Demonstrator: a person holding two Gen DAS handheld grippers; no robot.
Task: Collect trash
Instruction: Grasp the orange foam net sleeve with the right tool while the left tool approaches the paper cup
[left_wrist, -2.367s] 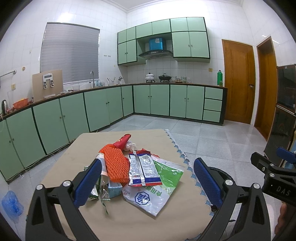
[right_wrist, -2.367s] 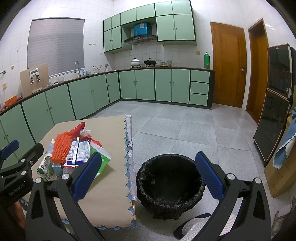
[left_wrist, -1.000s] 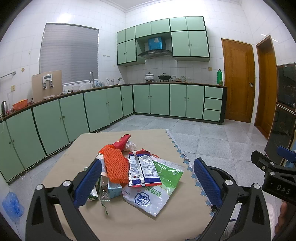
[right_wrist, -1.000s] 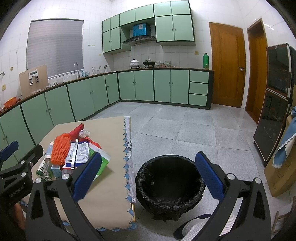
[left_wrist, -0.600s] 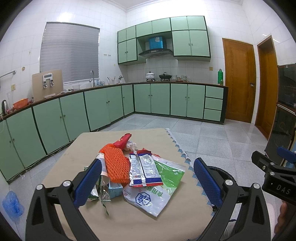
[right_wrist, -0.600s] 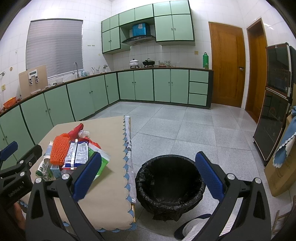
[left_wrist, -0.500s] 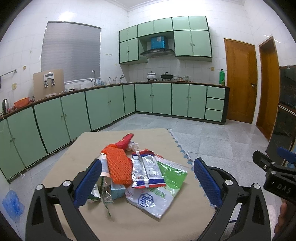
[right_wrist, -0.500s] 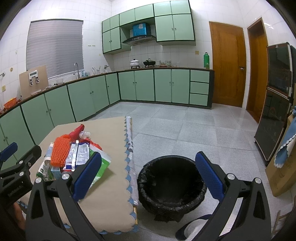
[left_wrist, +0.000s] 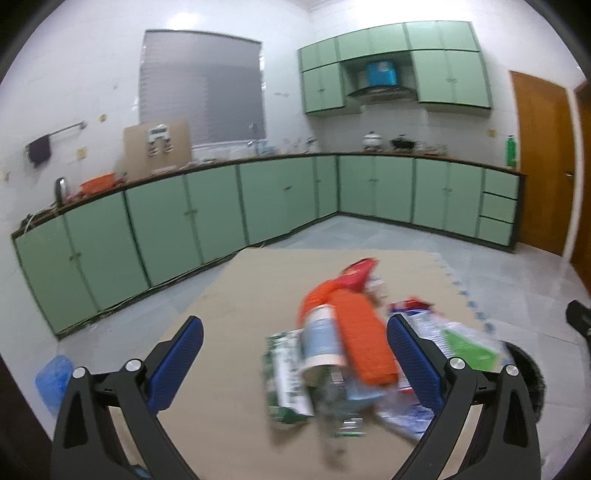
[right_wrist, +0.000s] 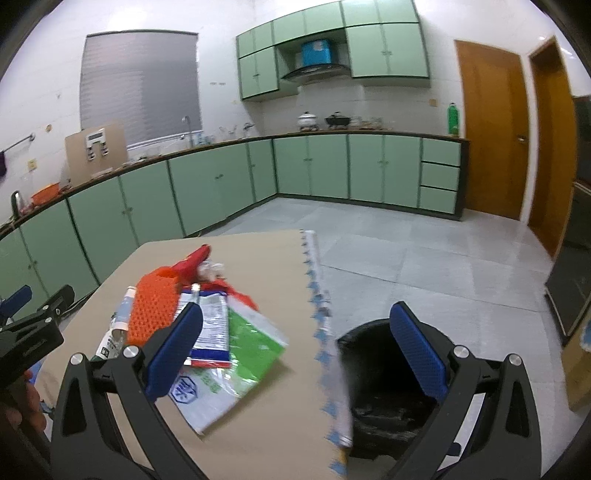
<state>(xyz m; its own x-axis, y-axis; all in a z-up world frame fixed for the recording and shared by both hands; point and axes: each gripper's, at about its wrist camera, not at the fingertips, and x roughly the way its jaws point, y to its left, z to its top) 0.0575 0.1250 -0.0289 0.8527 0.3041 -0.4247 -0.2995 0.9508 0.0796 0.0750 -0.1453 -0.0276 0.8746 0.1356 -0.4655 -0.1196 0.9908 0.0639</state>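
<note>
We had the left claw (left_wrist: 293, 356) spread wide over the table (left_wrist: 236, 295), nothing between its blue pads (left_wrist: 177, 360). The trash pile (left_wrist: 340, 354) sat just ahead of it, toward its right pad: an orange net (left_wrist: 364, 339) on top, a bottle (left_wrist: 321, 339) beside it on the pad's inner side, a red wrapper (left_wrist: 356, 271) farther out, all blurred. The bin (left_wrist: 526, 373) showed only as a dark edge beyond the right finger.

Our right claw (right_wrist: 295, 350) was spread open too, gripping nothing. It hung over the table's scalloped edge (right_wrist: 317, 332). The net (right_wrist: 153, 310) and a silver packet (right_wrist: 212, 332) lay by its left pad, and a green-and-white bag (right_wrist: 240, 354) lay between the pads, nearer the left one. The black-lined bin (right_wrist: 380, 391) stood on the floor below its right pad, just beside the table. The other claw (right_wrist: 33, 332) showed at far left.
</note>
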